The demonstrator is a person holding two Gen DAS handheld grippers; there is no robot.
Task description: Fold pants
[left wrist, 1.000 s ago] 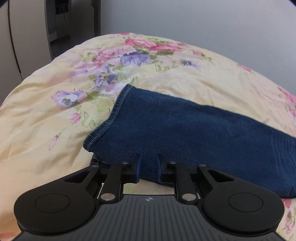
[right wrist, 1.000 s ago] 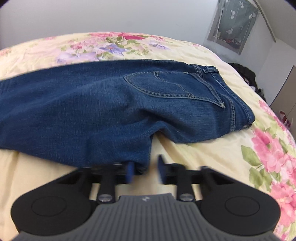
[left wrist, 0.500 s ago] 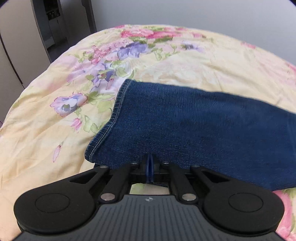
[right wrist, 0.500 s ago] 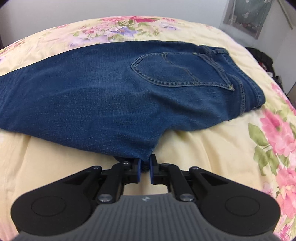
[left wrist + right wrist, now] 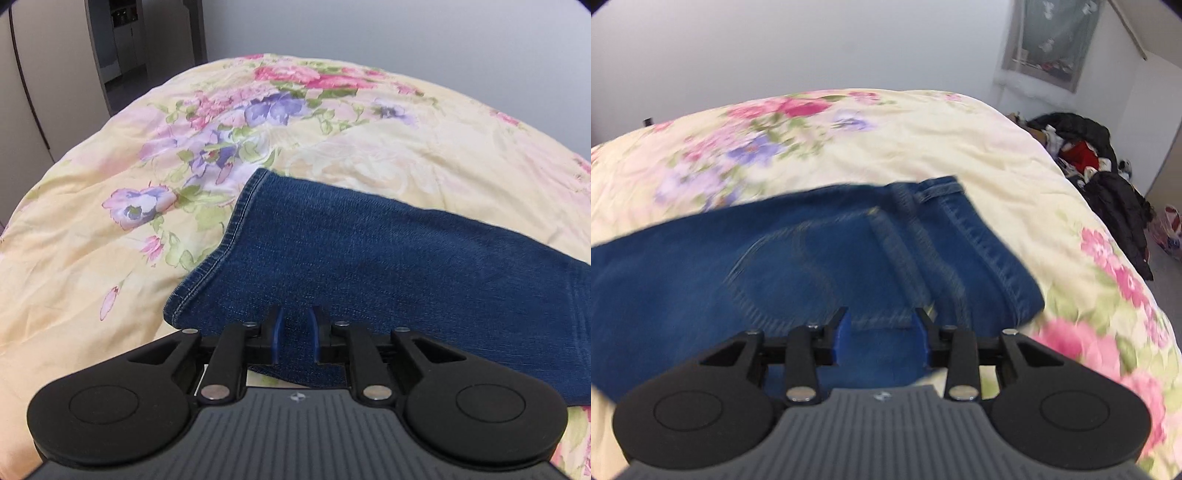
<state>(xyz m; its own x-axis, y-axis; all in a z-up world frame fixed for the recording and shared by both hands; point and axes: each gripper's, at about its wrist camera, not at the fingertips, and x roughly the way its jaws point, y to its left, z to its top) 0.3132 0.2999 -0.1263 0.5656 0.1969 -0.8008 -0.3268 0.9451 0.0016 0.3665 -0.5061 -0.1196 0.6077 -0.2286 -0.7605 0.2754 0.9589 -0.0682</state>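
Note:
Dark blue jeans (image 5: 369, 251) lie flat on a floral yellow bedspread (image 5: 92, 266), one leg folded over the other. The leg hem (image 5: 221, 251) shows in the left wrist view. My left gripper (image 5: 295, 328) sits at the near edge of the leg just right of the hem. Its jaws are opening, with denim lying in the narrow gap and the pads not pressing it. In the blurred right wrist view, my right gripper (image 5: 881, 328) hangs over the seat of the jeans (image 5: 775, 266), near the back pocket (image 5: 812, 266) and waistband (image 5: 979, 240). Its jaws are opening and grip nothing.
The bedspread (image 5: 923, 140) drops off at the right edge, where a heap of dark and red clothes (image 5: 1089, 155) lies on the floor. A tall cabinet (image 5: 44, 74) stands beyond the bed's left side. A plain wall runs behind the bed.
The left jaws pinched together on the leg edge, then parted again. The right gripper swept right from the crotch to the seat near the waistband while its jaws spread apart.

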